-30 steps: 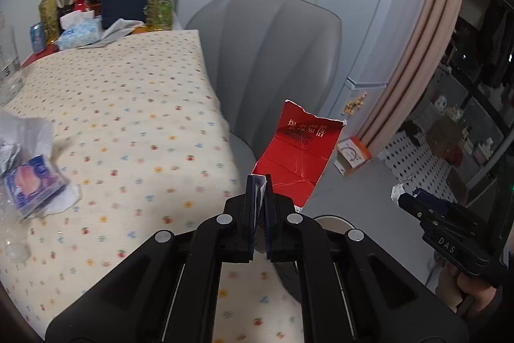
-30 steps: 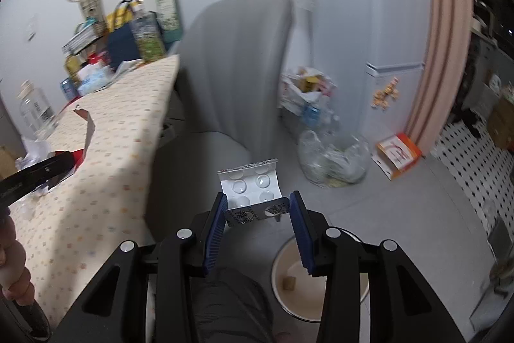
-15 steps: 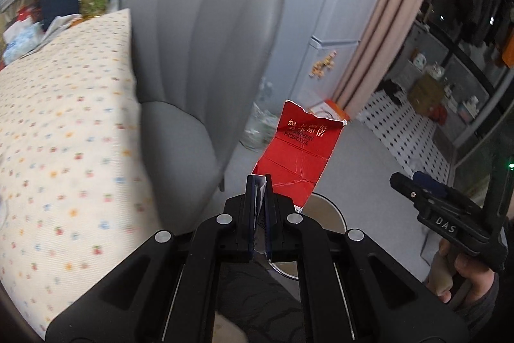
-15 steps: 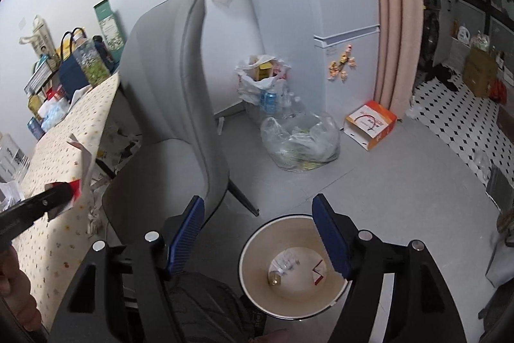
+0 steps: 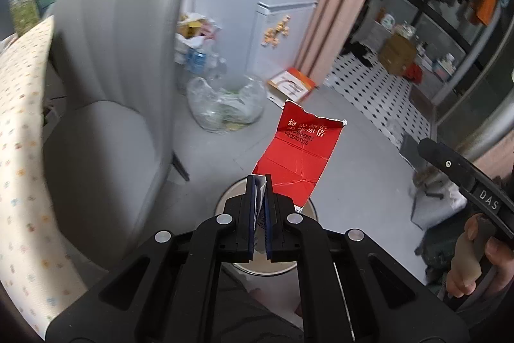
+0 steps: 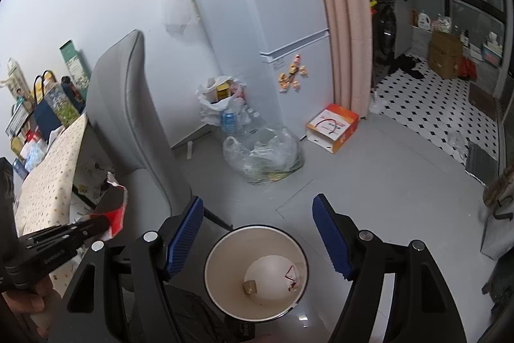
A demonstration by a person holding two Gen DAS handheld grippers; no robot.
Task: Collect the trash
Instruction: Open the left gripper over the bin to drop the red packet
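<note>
My left gripper is shut on a torn red wrapper with gold and black print, held above the rim of a round cream trash bin on the floor. In the right wrist view my right gripper is open and empty, right above the same trash bin, which holds a few small scraps. The left gripper with the red wrapper shows at the left of that view.
A grey chair stands left of the bin beside the dotted tablecloth table. A clear plastic bag, a white bag of cans and an orange box lie by the white fridge.
My right gripper opened and the blister pack it held is gone from its jaws. Both grippers swung from the table towards the bin; the left still holds the red wrapper.
</note>
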